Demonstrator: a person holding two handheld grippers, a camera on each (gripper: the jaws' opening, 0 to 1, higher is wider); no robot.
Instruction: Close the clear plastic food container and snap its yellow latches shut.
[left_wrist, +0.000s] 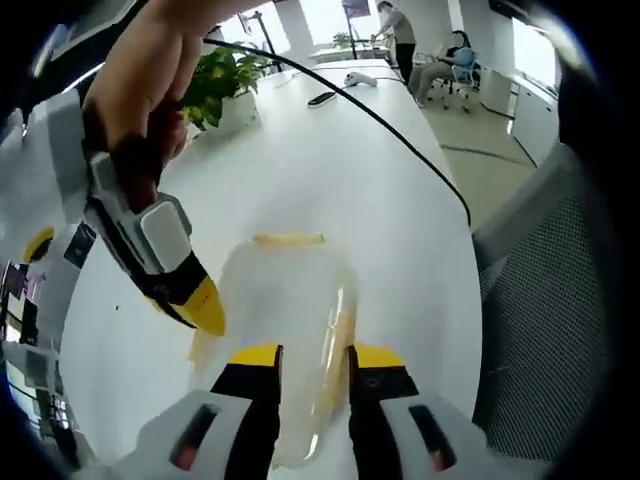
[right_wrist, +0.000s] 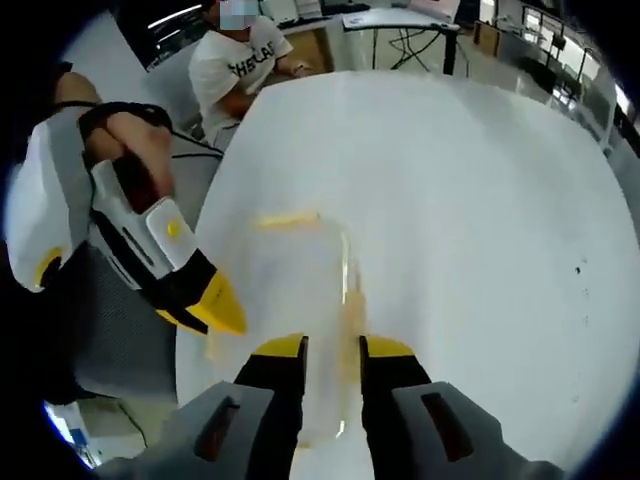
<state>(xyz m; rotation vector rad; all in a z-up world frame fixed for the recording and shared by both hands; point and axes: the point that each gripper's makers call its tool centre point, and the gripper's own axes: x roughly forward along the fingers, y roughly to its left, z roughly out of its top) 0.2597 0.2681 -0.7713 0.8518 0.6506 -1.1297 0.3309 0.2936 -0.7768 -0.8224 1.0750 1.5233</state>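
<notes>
The clear plastic container (left_wrist: 285, 300) lies on the white table (left_wrist: 400, 220), lid on, with a yellow latch (left_wrist: 290, 240) at its far end and another latch (left_wrist: 340, 335) along its right side. My left gripper (left_wrist: 315, 360) has its jaws a narrow gap apart, and the container's near end sits in that gap. The right gripper (left_wrist: 205, 310), held by a hand, comes in from the left and its yellow tip touches the container's left edge. In the right gripper view the container (right_wrist: 295, 290) reaches into the narrow gap of my right gripper (right_wrist: 333, 350). The left gripper (right_wrist: 220, 310) touches its left side.
A potted plant (left_wrist: 225, 85) and a black cable (left_wrist: 380, 120) lie further along the table. A grey mesh chair (left_wrist: 560, 300) stands at the table's right edge. A seated person (right_wrist: 245, 65) is at the table's far end.
</notes>
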